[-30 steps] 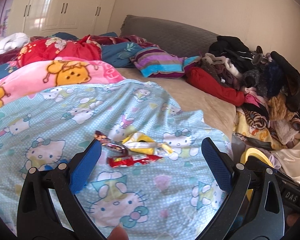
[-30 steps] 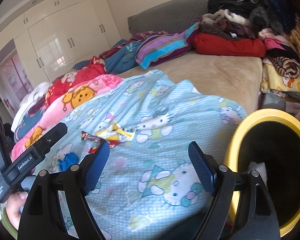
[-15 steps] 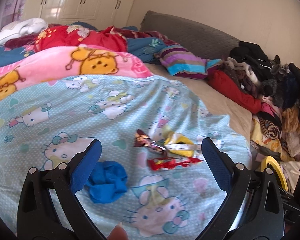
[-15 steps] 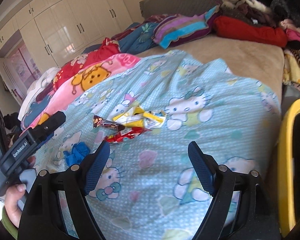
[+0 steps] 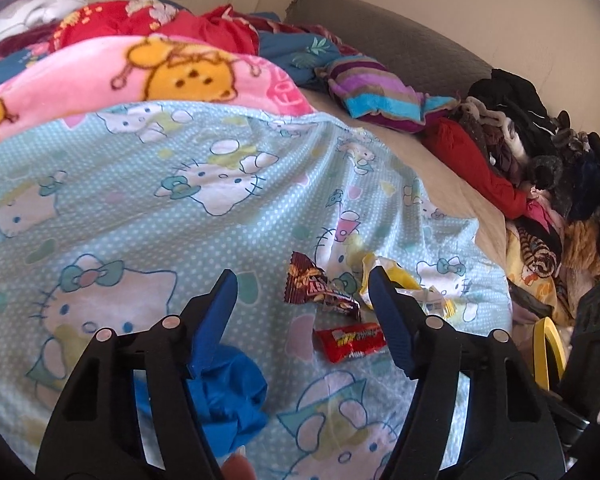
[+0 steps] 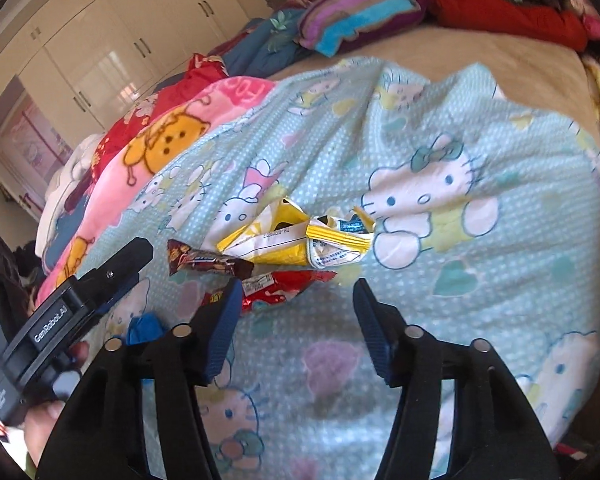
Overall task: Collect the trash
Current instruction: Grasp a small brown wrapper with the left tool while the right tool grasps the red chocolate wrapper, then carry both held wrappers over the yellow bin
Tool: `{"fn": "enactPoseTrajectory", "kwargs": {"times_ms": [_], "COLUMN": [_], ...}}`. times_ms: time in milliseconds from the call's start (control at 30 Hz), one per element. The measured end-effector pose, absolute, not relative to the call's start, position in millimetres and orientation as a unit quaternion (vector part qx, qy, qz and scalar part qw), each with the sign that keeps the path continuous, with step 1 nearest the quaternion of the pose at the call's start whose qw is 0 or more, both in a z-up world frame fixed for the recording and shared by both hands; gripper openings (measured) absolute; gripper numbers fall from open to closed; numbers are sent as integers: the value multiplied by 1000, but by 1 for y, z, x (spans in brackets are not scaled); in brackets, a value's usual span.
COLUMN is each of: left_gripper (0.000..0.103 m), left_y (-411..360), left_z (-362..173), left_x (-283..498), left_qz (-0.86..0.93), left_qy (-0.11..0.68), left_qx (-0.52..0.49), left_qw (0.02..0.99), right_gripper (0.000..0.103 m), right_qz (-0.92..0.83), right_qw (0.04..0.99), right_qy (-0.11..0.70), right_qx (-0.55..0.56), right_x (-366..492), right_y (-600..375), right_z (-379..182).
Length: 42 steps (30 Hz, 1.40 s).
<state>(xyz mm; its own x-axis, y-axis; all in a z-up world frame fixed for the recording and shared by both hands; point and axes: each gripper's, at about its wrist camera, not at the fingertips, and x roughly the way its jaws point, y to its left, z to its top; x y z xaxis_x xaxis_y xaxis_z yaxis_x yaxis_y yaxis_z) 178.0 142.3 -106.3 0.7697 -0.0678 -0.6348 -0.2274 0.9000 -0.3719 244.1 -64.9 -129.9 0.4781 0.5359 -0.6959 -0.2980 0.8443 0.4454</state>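
left wrist view: we see crinkly foil wrappers on a soft dotted bedsheet (image 5: 228,216).
both our left tool (image 5: 302,316) and right tool (image 6: 296,320) have just been closing, half-open, gripping nothing; red wrapper (image 5: 350,342), brown wrapper (image 5: 316,286), yellow wrapper (image 6: 296,240), crumpled blue glove (image 5: 230,396) lie ahead.

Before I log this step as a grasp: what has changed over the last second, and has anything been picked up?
Both grippers came down toward the wrappers on the blue sheet. The left gripper and right gripper have just been closing partway, with nothing held between the fingers. The red wrapper, brown wrapper, yellow wrapper and blue wad lie where they were.
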Motion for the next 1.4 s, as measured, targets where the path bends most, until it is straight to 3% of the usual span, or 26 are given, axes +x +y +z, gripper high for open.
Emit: {"fn": "enactPoseTrajectory", "kwargs": {"times_ms": [100, 167, 233, 267, 333, 400, 500, 733, 1400], "left_gripper": [57, 55, 55, 55, 42, 36, 16, 6, 6], "left_y": [142, 142, 143, 143, 144, 145, 145, 131, 67], "left_z": [-112, -116, -120, -122, -126, -129, -133, -119, -61], "left_x": [187, 192, 195, 197, 201, 202, 203, 182, 146], "left_qz": [37, 36, 34, 33, 31, 32, 19, 10, -40], "left_qy": [345, 350, 354, 356, 359, 361, 360, 338, 293], "left_qx": [-227, -231, -236, -238, -242, -247, -262, -252, -198], "left_qw": [910, 907, 904, 903, 901, 898, 895, 907, 934], "right_gripper": [41, 22, 12, 8, 7, 2, 2, 2, 2], "right_qz": [246, 253, 258, 261, 264, 267, 267, 268, 248], "right_qw": [838, 829, 830, 831, 835, 838, 844, 851, 881], "right_qy": [463, 473, 470, 468, 462, 457, 448, 431, 381], "right_qx": [154, 157, 150, 146, 139, 134, 128, 135, 129], "right_x": [252, 256, 254, 253, 247, 243, 236, 226, 190], "right_y": [-62, -60, -58, -58, -59, -61, -65, -84, -151], "right_z": [-139, -146, -148, -149, -150, -150, -149, -139, -95]}}
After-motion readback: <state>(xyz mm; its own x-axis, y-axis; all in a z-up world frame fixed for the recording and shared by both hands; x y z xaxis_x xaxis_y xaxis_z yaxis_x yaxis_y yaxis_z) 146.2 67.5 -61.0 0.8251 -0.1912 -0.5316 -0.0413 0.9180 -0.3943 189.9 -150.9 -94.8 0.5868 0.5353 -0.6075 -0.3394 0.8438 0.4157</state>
